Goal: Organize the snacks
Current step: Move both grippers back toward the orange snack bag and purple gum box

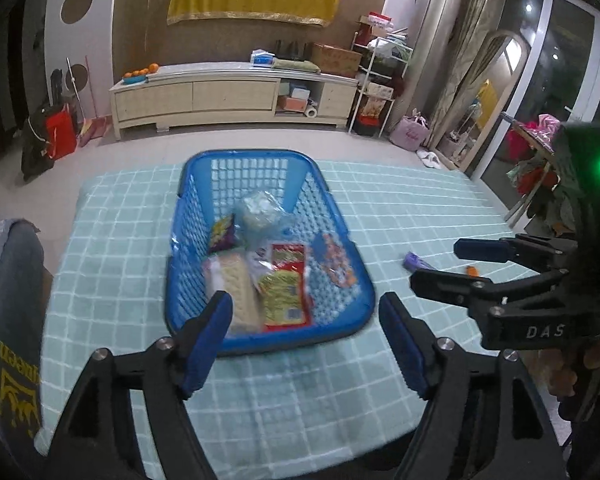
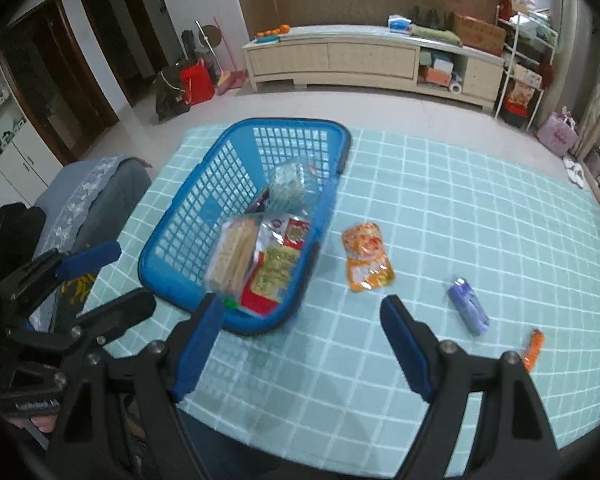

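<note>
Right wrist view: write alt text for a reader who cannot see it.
A blue plastic lattice basket holding several snack packets sits on a pale green checked tablecloth. Right of it, loose on the cloth, lie an orange pouch, a purple wrapped packet and a small orange stick. The right claw hangs open in front.

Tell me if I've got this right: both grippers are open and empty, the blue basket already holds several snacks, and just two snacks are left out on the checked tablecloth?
Not quite: three are left out, as the right wrist view shows: an orange pouch, a purple packet and a small orange stick. The rest holds: both the left gripper and the right gripper are open and empty, and the blue basket holds several snacks.
</note>
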A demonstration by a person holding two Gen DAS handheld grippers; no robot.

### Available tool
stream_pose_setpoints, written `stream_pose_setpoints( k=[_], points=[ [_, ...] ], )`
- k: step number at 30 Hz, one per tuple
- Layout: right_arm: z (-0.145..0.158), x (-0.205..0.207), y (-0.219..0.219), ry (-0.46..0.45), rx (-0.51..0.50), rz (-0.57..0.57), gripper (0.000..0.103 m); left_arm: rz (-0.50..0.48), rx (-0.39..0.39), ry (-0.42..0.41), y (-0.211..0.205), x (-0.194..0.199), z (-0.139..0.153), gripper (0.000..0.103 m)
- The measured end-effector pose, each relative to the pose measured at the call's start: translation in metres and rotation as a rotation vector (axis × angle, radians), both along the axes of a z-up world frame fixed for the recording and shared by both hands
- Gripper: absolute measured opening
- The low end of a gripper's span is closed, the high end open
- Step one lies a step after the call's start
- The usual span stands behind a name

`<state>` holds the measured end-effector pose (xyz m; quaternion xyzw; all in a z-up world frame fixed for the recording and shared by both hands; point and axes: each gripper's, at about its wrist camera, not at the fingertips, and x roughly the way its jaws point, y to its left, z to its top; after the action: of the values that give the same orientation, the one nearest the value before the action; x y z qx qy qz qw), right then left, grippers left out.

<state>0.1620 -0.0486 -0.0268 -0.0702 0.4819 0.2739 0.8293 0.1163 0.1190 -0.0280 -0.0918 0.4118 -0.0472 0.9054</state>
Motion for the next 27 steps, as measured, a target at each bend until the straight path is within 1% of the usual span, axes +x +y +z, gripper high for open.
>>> stream_pose_setpoints(
  k=[1,3,7,10,12,14,18,21,25,27],
  points=[
    [0.001,-0.007,-0.008,-0.027,-0.011,0.006,0.084,-0.003,-0.006,0.000,-0.004,-0.004,-0.001,0.076],
    [-0.001,-0.015,-0.020,-0.048,-0.031,-0.003,0.084,0.004,-0.015,-0.006,-0.013,-0.013,-0.004,0.076],
    [-0.008,-0.021,-0.050,-0.032,-0.010,-0.038,0.084,0.001,0.000,-0.001,-0.032,-0.019,-0.010,0.076],
    [-0.012,-0.026,-0.065,-0.032,-0.003,-0.055,0.084,0.001,-0.025,0.014,-0.046,-0.018,-0.015,0.076],
    [-0.015,-0.027,-0.076,-0.035,0.000,-0.067,0.084,-0.018,-0.055,0.042,-0.055,-0.016,-0.020,0.076],
    [-0.017,-0.030,-0.086,-0.031,0.007,-0.077,0.084,-0.005,-0.061,0.043,-0.062,-0.018,-0.023,0.076],
    [-0.019,-0.030,-0.105,-0.046,0.010,-0.098,0.084,0.017,-0.073,0.048,-0.076,-0.013,-0.027,0.076],
    [-0.023,-0.026,-0.118,-0.052,0.016,-0.117,0.084,0.035,-0.047,0.041,-0.090,-0.009,-0.031,0.076],
    [-0.030,-0.016,-0.136,-0.067,0.027,-0.137,0.084,0.020,-0.073,0.051,-0.109,-0.001,-0.037,0.076],
    [-0.035,-0.009,-0.144,-0.069,0.029,-0.133,0.084,0.008,-0.053,0.054,-0.122,0.006,-0.040,0.076]
  ],
)
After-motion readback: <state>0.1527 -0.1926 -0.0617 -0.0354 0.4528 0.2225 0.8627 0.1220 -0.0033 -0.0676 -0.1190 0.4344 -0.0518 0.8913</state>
